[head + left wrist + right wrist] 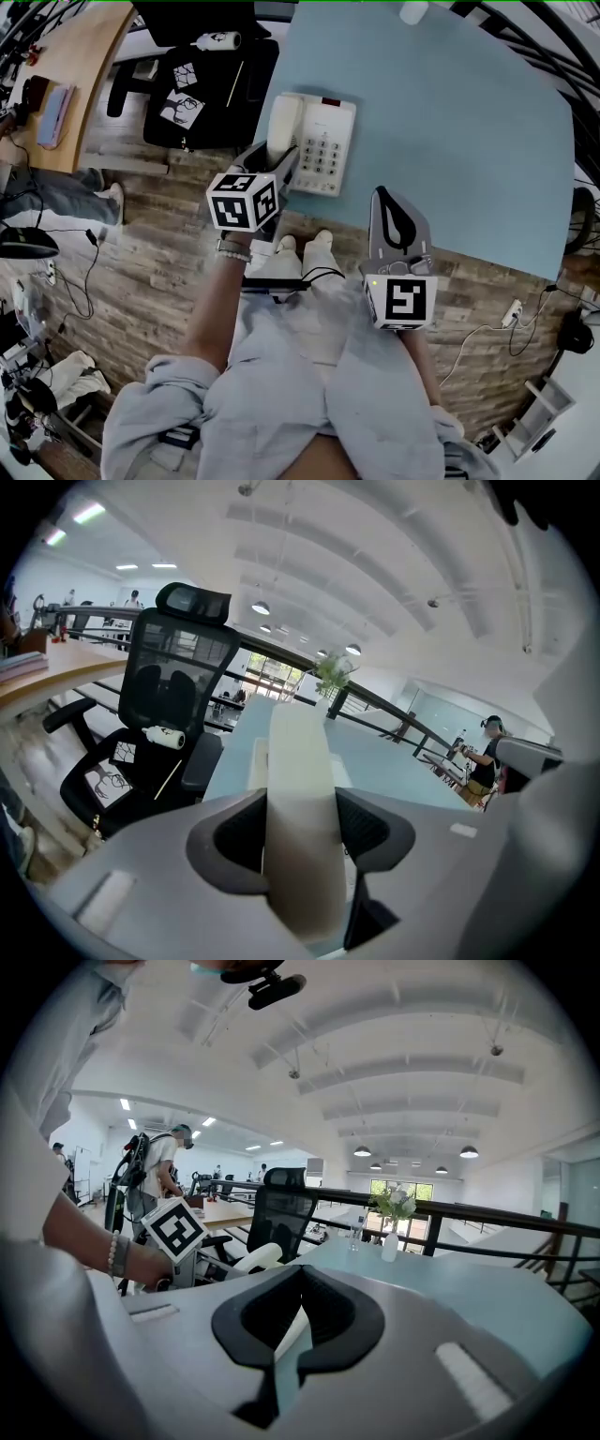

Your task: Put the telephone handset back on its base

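The white telephone base (323,141) with its keypad stands near the front left corner of the light blue table (450,141). The cream handset (283,122) lies along the base's left side. My left gripper (281,161) is shut on the handset's near end; in the left gripper view the handset (300,808) fills the gap between both jaws. Whether it rests on the base or hangs just above it I cannot tell. My right gripper (382,197) is shut and empty over the table's front edge, right of the phone. From the right gripper view the handset (255,1258) shows at left.
A black office chair (202,89) with papers and a white roll stands left of the table. A wooden desk (75,66) is at far left. A vase of flowers (392,1232) stands at the table's far edge. Another person (155,1180) stands in the background.
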Available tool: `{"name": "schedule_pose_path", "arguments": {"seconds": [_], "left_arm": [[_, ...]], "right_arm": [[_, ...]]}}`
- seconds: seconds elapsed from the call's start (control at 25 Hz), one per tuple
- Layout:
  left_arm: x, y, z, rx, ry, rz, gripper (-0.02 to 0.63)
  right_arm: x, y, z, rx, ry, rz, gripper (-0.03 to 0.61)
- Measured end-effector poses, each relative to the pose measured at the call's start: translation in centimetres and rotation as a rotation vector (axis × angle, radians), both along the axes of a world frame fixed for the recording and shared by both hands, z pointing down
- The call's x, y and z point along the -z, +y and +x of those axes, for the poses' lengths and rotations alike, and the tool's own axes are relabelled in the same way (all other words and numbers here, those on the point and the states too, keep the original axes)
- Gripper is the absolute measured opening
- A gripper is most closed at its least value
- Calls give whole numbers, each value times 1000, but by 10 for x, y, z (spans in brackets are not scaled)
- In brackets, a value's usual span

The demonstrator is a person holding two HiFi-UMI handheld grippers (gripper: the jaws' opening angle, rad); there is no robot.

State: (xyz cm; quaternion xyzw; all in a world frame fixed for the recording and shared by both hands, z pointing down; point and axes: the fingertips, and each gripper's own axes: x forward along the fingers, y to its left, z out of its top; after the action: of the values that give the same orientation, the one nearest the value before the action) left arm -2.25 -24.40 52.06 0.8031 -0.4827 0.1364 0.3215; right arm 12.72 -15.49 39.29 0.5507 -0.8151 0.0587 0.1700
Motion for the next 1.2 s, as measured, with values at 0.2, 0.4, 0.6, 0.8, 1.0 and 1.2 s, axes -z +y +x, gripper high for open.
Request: {"name": "schedule_pose_path", "arguments": {"seconds": [0.2,0.4,0.6,0.8,1.0,1.2], "left_arm": [[-15,-4,1,17,-24,-37,215],[-23,-11,1,41,-26,-63,216],[-29,-17,0,56,-45,-91,216],[-34,-19,2,56,-55,-111,216],[-35,-19,2,59,-78,-114,216],[-36,-20,4,69,-103,-118,218]], "right_arm": [[-2,-4,0,17,11,-11,6],[-6,-8,3,24,11,-28,6],[-7,-11,0,34,11,-31,6],[-10,-12,-1,36,5,-37,6],[-10,-12,-2,43,7,-34,6],[-10,-13,-2,37,-5,-26,6]]}}
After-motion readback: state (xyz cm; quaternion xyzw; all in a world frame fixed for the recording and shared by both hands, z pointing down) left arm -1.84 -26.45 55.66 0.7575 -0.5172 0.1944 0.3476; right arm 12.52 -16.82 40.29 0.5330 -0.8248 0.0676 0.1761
